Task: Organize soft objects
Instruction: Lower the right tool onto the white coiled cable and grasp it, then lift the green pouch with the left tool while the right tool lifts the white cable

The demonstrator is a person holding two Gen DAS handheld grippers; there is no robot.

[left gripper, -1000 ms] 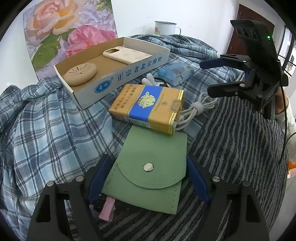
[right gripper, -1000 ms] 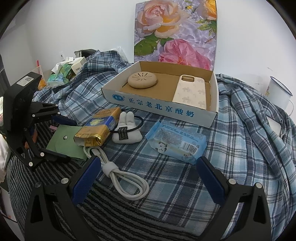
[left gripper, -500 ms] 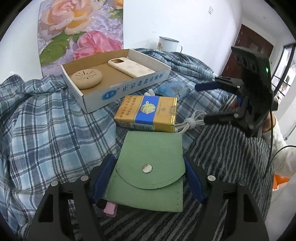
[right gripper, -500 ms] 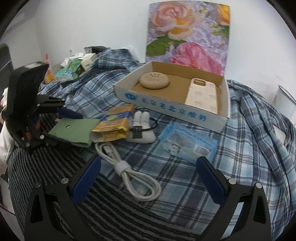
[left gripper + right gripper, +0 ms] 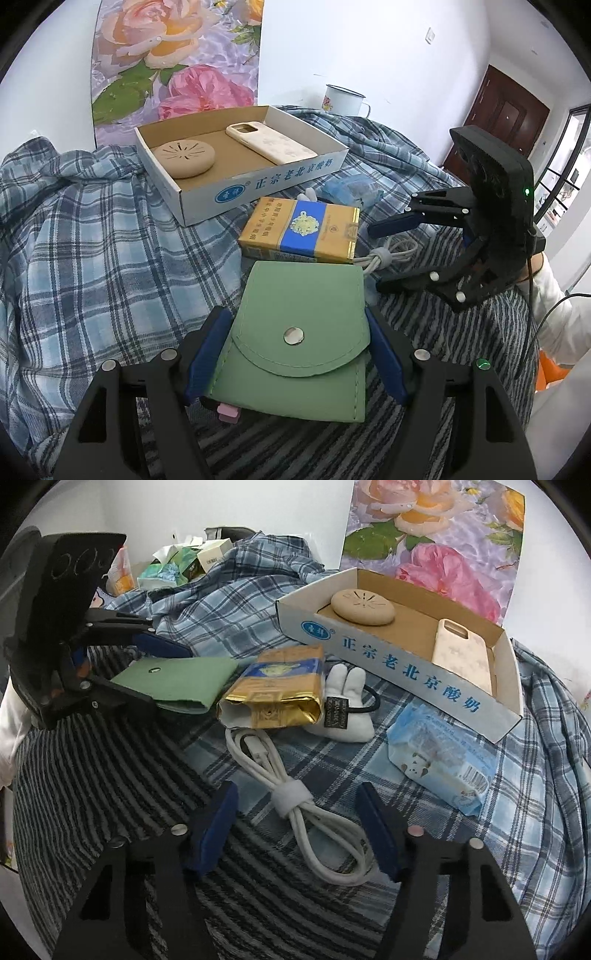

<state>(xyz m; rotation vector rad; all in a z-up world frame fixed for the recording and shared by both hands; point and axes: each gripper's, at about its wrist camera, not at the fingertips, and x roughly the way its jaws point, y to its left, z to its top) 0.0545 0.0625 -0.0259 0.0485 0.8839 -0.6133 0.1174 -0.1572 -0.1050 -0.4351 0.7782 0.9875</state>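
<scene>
Left tool was clamped on the pouch, gripped by its side edges and held just above the striped cloth, near the carton. Right tool was apart, straddling the cable without gripping it. Risk: edge grip on a floppy pouch could buckle or slip on the way to the box; its far corner might snag the carton.

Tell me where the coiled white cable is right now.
In the right wrist view the coiled white cable lies on the bedding between the open right gripper's fingers, its far end tucked under the gold packet.
</scene>
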